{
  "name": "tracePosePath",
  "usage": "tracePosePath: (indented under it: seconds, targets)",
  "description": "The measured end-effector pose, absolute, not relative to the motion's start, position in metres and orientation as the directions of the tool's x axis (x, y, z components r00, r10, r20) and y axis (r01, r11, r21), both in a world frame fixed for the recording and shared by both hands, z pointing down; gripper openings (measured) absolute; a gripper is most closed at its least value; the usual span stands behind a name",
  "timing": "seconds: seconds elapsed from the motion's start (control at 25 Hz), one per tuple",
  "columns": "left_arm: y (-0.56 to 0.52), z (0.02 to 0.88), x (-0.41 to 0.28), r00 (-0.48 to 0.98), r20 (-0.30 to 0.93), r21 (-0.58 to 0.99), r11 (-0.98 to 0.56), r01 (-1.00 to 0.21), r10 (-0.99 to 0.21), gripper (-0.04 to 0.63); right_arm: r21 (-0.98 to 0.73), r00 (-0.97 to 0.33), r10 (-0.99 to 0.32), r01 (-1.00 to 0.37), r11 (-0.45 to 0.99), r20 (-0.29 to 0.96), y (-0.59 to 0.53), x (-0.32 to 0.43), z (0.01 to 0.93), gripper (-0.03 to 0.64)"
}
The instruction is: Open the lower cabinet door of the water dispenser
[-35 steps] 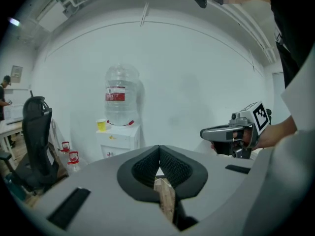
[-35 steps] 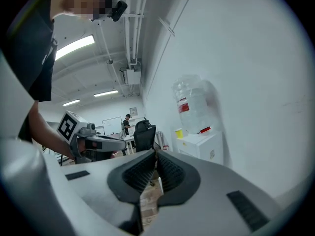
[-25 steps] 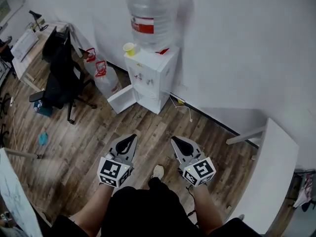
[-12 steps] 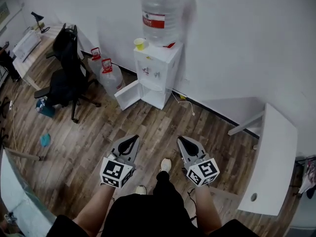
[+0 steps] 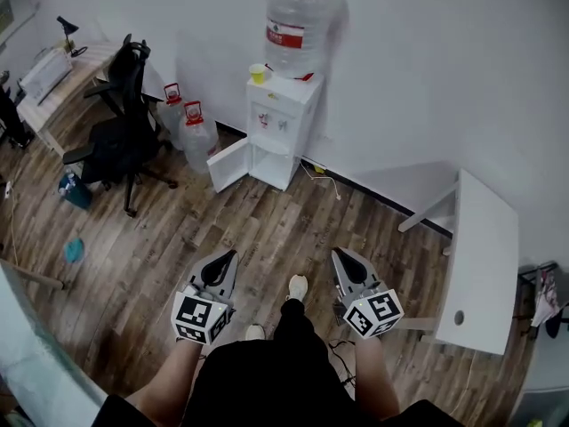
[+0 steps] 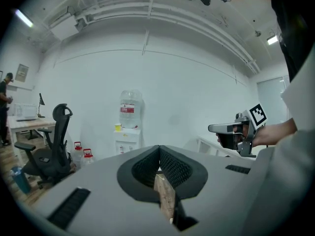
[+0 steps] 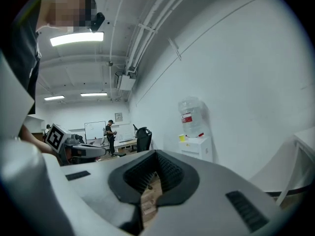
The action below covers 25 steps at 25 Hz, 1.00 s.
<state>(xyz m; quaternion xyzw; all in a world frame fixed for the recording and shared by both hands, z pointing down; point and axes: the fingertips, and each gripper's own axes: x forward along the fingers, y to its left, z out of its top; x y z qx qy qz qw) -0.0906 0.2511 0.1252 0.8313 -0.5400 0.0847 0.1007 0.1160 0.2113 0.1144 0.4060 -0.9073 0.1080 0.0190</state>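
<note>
the left gripper (image 6: 159, 147) has its jaws pressed together, nothing between them. beyond, the water dispenser (image 6: 126, 140) stands against the white wall, an office chair (image 6: 49, 146) to its left, the right gripper (image 6: 212, 128) off right.

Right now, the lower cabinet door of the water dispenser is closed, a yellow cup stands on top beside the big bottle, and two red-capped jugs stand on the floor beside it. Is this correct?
No. The head view shows the lower cabinet door of the water dispenser swung open, not closed. The yellow cup, big bottle and two red-capped jugs are as you say.
</note>
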Motion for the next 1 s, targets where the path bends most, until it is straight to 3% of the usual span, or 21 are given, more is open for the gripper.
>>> tracePosePath:
  seconds: [0.4, 1.0]
  targets:
    - [0.283, 0.117, -0.108, 0.385, 0.219, 0.102, -0.371, -0.923, -0.896, 0.014, -0.12, -0.687, -0.722, -0.726, 0.677, 0.083, 0.244, 0.1, 0.082, 0.023]
    - [0.26, 0.096, -0.067, 0.337, 0.199, 0.086, -0.326, -0.941, -0.92, 0.014, -0.159, -0.746, -0.659, -0.665, 0.73, 0.094, 0.236, 0.136, 0.076, 0.021]
